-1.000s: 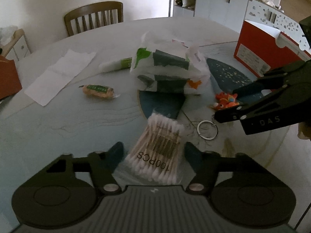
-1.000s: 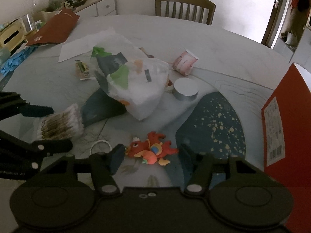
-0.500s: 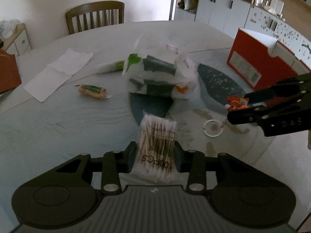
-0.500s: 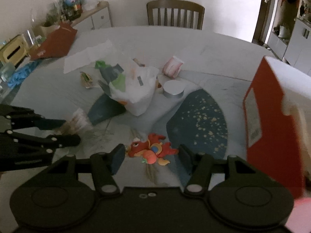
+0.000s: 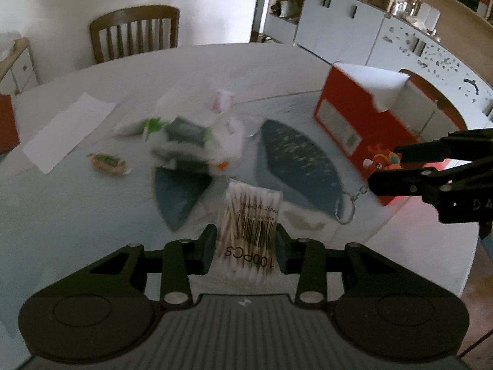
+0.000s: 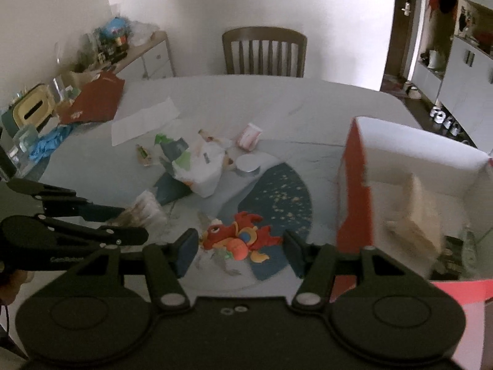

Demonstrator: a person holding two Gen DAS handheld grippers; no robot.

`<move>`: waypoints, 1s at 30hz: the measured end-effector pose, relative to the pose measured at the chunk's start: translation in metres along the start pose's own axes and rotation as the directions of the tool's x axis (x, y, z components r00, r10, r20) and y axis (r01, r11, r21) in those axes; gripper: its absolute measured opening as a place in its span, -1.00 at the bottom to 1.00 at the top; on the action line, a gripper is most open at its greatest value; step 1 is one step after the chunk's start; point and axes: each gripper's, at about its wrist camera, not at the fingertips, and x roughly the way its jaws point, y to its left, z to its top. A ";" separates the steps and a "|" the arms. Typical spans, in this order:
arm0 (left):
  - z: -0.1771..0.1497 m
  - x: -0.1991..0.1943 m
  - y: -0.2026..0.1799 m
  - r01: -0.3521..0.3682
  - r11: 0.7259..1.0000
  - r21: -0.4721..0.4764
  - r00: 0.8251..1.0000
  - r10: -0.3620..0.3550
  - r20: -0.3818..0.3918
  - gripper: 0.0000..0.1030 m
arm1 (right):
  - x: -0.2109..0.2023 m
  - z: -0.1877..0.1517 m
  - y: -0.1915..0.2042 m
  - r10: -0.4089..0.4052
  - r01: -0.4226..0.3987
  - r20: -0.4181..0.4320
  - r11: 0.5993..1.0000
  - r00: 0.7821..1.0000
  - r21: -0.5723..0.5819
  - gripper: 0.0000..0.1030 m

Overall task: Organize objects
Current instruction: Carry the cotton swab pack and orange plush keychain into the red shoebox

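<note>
My left gripper (image 5: 246,244) clamps the cotton swab pack (image 5: 249,222); left of the red box (image 6: 354,185), my right gripper (image 6: 238,248) grips the dragon keychain (image 6: 238,238).

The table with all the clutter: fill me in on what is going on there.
A person is tidying the table with two handheld tongs. The left tongs are shut on a pack of cotton swabs. The right tongs hold a red toy keychain, its ring dangling clear of the table. An open red box stands to the right. A plastic bag, a snack and paper lie unsorted.
</note>
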 end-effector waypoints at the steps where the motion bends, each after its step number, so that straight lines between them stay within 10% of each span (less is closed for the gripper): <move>1: 0.003 -0.003 -0.005 0.006 1.000 0.003 1.000 -0.006 0.002 -0.27 | -0.005 0.000 -0.003 -0.002 0.002 0.006 1.000 1.000 0.004 0.15; 30: 0.089 0.010 -0.165 0.089 0.984 0.153 0.991 -0.102 0.085 -0.27 | -0.080 0.004 -0.157 -0.129 0.118 0.144 0.990 0.981 0.082 0.15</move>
